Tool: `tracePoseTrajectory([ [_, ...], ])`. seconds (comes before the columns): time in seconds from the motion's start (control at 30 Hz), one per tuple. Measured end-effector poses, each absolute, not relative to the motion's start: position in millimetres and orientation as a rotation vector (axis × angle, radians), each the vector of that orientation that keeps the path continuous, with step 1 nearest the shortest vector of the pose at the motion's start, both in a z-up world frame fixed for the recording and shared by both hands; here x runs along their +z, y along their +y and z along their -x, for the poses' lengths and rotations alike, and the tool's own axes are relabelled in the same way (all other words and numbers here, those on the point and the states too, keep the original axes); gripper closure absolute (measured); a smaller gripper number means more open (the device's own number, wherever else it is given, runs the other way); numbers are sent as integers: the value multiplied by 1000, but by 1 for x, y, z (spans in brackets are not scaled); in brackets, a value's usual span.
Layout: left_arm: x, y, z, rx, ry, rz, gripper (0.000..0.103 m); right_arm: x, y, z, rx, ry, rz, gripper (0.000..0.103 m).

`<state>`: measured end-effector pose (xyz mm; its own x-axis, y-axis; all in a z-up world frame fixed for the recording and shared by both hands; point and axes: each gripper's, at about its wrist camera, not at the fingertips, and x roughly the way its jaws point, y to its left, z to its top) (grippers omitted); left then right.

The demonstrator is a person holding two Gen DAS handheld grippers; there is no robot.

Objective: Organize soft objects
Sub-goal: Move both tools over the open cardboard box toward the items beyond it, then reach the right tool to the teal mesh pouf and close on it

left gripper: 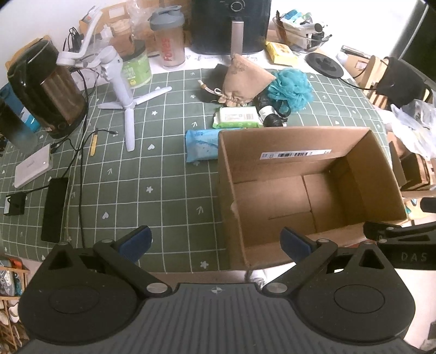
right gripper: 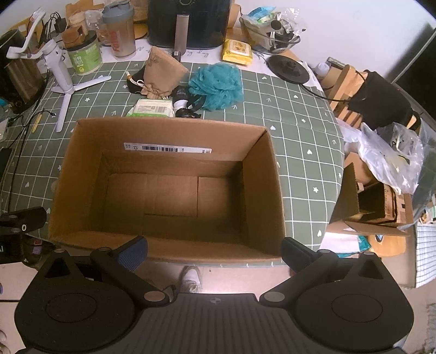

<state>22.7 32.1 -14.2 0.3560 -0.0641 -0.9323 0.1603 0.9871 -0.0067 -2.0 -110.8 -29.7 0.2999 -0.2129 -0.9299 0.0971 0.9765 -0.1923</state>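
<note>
An open, empty cardboard box stands on the green checked tablecloth. Behind it lie soft things: a teal bath pouf, a tan drawstring pouch, a green-and-white wipes pack, a blue wipes pack left of the box, and a black bundle. My left gripper is open and empty, near the table's front edge left of the box. My right gripper is open and empty, before the box's near wall.
At the back stand a black air fryer, a shaker bottle, a green-lidded jar, a yellow pack and a kettle base. A white tripod gimbal, a kettle and cables are at left.
</note>
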Motion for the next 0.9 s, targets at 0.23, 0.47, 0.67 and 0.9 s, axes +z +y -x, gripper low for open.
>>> tracePoseTrajectory([
  [0.23,-18,16,-33,-156,1209,-83,0,-33,-131,-12,-172,1254,119,0],
  [0.47,-21,4,-45,-117,1212,-58,0,-36,-157,-27,-135,1252,150,0],
  [0.67,-21,-1,-53,-77,1212,-45,0,-36,-176,-37,-80,1227,200,0],
  [0.9,-11,-8,-60,-56,1178,-10,0,-36,-204,-50,-11,1211,149,0],
])
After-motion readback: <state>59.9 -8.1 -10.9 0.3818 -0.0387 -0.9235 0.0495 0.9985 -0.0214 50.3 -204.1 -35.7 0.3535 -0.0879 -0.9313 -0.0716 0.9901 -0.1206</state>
